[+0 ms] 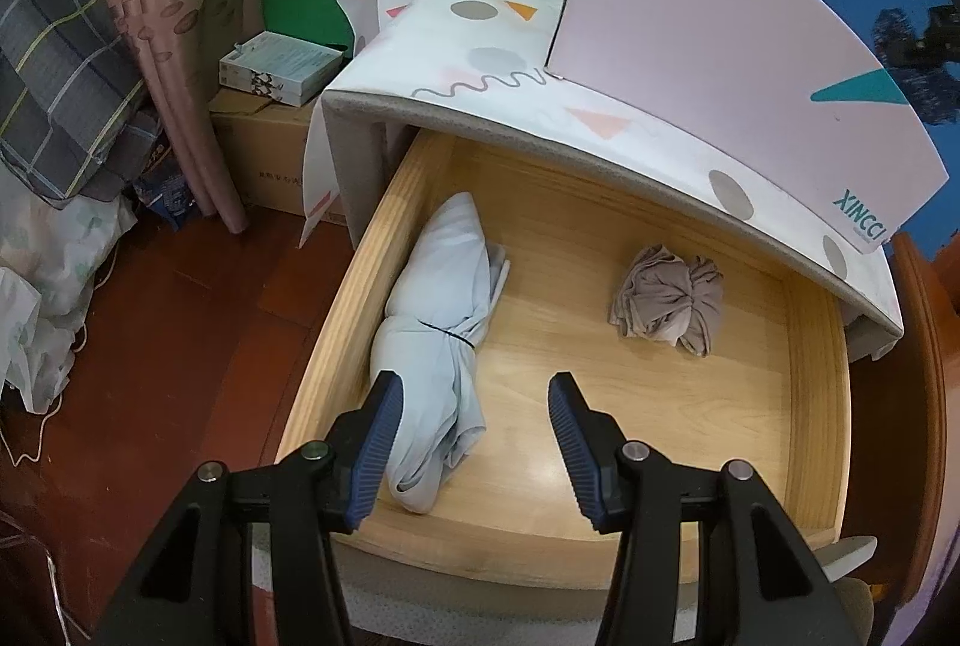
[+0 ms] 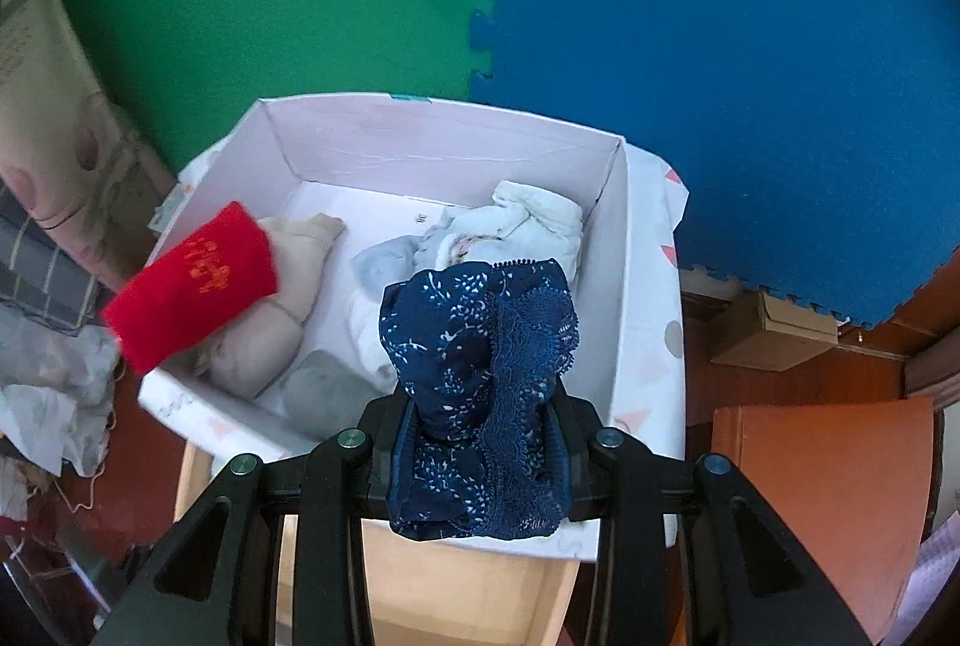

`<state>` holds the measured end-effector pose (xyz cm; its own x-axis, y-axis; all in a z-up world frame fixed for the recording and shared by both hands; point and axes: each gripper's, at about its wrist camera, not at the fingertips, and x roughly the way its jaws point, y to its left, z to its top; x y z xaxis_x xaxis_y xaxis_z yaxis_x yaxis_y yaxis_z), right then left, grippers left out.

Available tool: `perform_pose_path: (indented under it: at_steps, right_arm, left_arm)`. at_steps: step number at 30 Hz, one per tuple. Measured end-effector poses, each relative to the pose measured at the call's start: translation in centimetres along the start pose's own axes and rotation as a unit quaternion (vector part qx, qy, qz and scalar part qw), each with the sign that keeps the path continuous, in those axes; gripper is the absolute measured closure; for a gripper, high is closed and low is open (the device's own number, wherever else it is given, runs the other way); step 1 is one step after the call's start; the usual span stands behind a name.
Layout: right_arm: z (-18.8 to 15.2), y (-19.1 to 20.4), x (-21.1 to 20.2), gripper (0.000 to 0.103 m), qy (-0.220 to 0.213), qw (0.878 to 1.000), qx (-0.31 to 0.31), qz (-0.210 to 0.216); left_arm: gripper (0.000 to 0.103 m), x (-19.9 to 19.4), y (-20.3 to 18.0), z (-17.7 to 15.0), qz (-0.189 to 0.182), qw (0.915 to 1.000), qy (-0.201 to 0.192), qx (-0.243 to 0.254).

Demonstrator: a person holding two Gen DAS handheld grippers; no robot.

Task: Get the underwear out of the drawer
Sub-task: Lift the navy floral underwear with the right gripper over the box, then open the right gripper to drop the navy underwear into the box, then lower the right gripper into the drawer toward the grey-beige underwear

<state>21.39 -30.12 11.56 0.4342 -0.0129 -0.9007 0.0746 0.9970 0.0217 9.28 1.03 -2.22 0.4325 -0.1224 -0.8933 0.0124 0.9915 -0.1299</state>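
- The cabinet, under a white cloth with grey dots and coloured triangles, stands against a green and blue foam-mat wall.
- Its drawer is pulled out, with the pale wood floor mostly bare.
- A pink-white box sits on top of the cabinet, open upward; in the left view its side carries teal lettering.
- Inside the box lie several bundled garments: a beige one at the left, grey ones in the middle and front, and a white one at the back right.
- A red cloth with orange embroidery hangs over the box's left wall.
- In the drawer, a pale blue roll, tied round its middle with a dark band, lies along the left wall.
- A taupe bundle sits apart from it, toward the drawer's back right.
- The left gripper hangs over the drawer's front part, jaws apart and holding nothing; its left fingertip stands in front of the blue roll, though whether they touch cannot be told.
- The right gripper is clenched on navy underwear with a white speckle print and a lace edge.
- That garment is bunched upward between the pads, clear of the drawer, above the front wall of the box.
- Cardboard cartons and a small boxed pack sit on the red-brown floor left of the cabinet, beside a curtain.
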Motion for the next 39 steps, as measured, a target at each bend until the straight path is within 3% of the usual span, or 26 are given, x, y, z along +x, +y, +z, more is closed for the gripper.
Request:
perform_pose_path:
  at_steps: [10, 20, 29, 34, 39]
  right_arm:
    - [0.2, 0.4, 4.5, 0.067, 0.034, 0.999, -0.005, -0.006]
    - [-1.3, 0.8, 0.1, 0.062, -0.033, 0.999, -0.037, 0.004]
    - [-9.0, 0.8, -3.4, 0.063, -0.071, 0.99, -0.113, 0.036]
    - [-14.2, 1.2, -1.6, 0.063, -0.049, 0.986, -0.157, 0.036]
    - [-17.6, 1.7, 1.1, 0.066, -0.02, 0.983, -0.175, 0.05]
  left_arm:
    - [0.051, 0.2, -0.2, 0.0, 0.014, 0.9999, 0.003, 0.005]
    - [0.051, 0.8, -0.2, 0.1, 0.049, 0.9986, 0.018, 0.011]
    - [0.051, 0.8, 0.3, 0.2, 0.093, 0.9954, 0.021, 0.003]
    - [0.051, 0.7, 1.1, 0.3, 0.114, 0.993, 0.021, -0.019]
    - [0.051, 0.4, 0.9, 0.3, 0.121, 0.9925, 0.017, -0.008]
